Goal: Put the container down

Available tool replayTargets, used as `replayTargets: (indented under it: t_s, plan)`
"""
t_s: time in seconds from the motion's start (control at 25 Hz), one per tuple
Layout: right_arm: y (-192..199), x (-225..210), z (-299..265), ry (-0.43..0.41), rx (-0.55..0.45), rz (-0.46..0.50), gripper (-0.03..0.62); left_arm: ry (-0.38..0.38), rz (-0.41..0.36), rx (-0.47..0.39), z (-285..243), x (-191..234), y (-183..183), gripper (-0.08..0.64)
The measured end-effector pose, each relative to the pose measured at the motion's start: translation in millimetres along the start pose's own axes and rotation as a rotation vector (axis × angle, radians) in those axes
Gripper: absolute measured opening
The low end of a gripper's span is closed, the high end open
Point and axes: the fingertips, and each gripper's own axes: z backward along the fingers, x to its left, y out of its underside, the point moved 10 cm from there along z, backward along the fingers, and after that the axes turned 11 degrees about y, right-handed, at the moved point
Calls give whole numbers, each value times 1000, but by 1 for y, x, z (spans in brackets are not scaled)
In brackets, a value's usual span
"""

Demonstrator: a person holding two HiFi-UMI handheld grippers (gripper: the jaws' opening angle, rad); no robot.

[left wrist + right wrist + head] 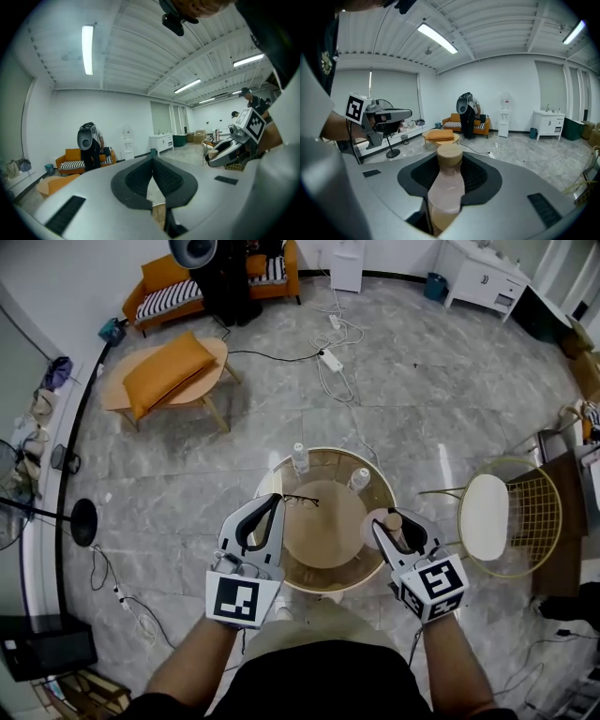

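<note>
Right gripper view: my right tool clamps the container, long axis along the jaws, cap foremost, over the tabletop rim at 3 o'clock; left tool closed, empty.

Container: body is seen as frosted pale pink, semi-translucent and smooth; cap is finished matt tan, wood-like. Right gripper and left gripper: shells are moulded in smooth matt grey plastic, jaws are lined with black ribbed, rubbery-looking pads. Table, centre of the head view: a clear glass top is carried on gold wire metal, with a matt wood-tone disc inside. Floor: glossy grey marble-look tile, reflections noted. Chair, right edge: gold wire metal, matt white seat.
</note>
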Motion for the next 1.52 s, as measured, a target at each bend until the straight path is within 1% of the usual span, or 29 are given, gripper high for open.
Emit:
replayTargets:
  t_s: [0.24, 0.6, 0.88, 1.2, 1.52]
  plan:
    - [18, -7, -11, -23, 27, -2, 150, -18, -5, 2, -6, -7, 5, 15]
    - [45, 3, -21, -6, 77, -23, 150, -4, -3, 18, 4, -4, 17, 15]
    - [64, 22, -33, 47, 110, -64, 150, 42, 8, 38, 13, 13, 29, 15]
    - [86, 34, -44, 86, 128, -52, 150, 122, -20, 22, 6, 17, 39, 15]
    - [115, 35, -55, 125, 159, -66, 150, 151, -15, 22, 0, 20, 53, 15]
